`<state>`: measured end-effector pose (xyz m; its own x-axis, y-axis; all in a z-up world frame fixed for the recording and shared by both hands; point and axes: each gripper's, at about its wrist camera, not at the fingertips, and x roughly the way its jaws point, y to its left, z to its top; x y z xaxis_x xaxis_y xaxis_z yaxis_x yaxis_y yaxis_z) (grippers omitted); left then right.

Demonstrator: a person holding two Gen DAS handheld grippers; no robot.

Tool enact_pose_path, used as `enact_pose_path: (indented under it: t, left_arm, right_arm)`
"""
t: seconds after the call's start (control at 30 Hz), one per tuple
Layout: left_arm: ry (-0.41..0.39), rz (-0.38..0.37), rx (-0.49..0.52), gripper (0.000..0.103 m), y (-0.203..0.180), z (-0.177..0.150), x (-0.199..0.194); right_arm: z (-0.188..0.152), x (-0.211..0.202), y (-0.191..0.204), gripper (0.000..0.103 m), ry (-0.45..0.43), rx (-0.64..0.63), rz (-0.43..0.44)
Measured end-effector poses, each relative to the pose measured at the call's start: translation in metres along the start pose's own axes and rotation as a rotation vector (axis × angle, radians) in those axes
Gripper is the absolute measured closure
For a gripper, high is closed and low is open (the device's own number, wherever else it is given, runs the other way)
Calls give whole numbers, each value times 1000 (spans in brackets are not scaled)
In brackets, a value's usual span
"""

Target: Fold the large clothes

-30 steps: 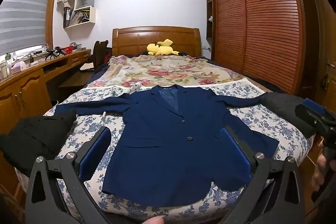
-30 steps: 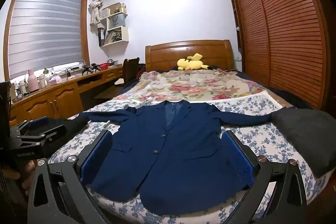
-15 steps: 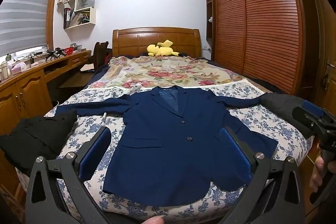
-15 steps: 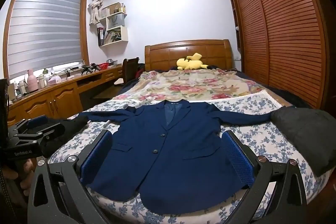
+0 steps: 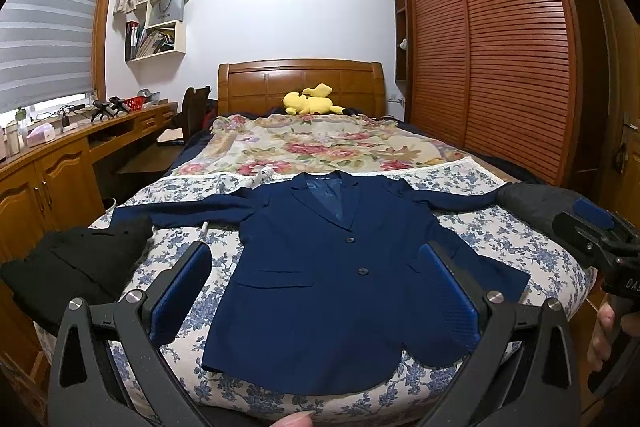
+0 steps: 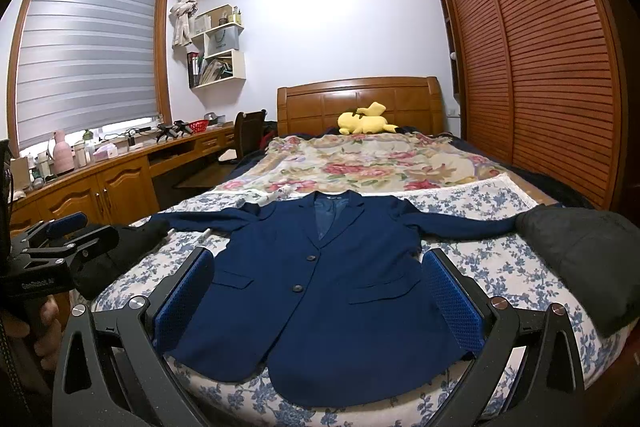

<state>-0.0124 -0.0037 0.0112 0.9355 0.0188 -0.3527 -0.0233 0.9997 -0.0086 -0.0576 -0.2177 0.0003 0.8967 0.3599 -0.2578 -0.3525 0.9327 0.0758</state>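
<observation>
A navy blue blazer (image 5: 332,279) lies flat and face up on the bed, buttoned, both sleeves spread out sideways. It also shows in the right wrist view (image 6: 320,299). My left gripper (image 5: 316,291) is open and empty, held above the bed's near edge over the blazer's lower hem. My right gripper (image 6: 320,291) is open and empty too, above the hem a little further right. The right gripper also shows at the right edge of the left wrist view (image 5: 600,235). The left gripper shows at the left edge of the right wrist view (image 6: 52,247).
A black garment (image 5: 76,259) lies at the bed's left corner, a dark grey one (image 6: 580,251) at the right corner. A yellow plush toy (image 5: 310,101) sits by the headboard. A wooden desk (image 5: 44,163) runs along the left, a louvred wardrobe (image 5: 500,59) along the right.
Both grippers have drawn back and risen slightly, so the blazer sits a little lower and further off in view. Nothing was grasped; the blazer has not moved.
</observation>
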Motion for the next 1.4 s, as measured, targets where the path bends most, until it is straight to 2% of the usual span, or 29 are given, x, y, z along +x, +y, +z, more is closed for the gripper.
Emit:
enact_pose_path:
  t: [1.4]
  left_arm:
    - [-4, -7, 15, 0, -9, -5, 1]
  right_arm:
    - [-2, -1, 0, 0, -9, 2, 7]
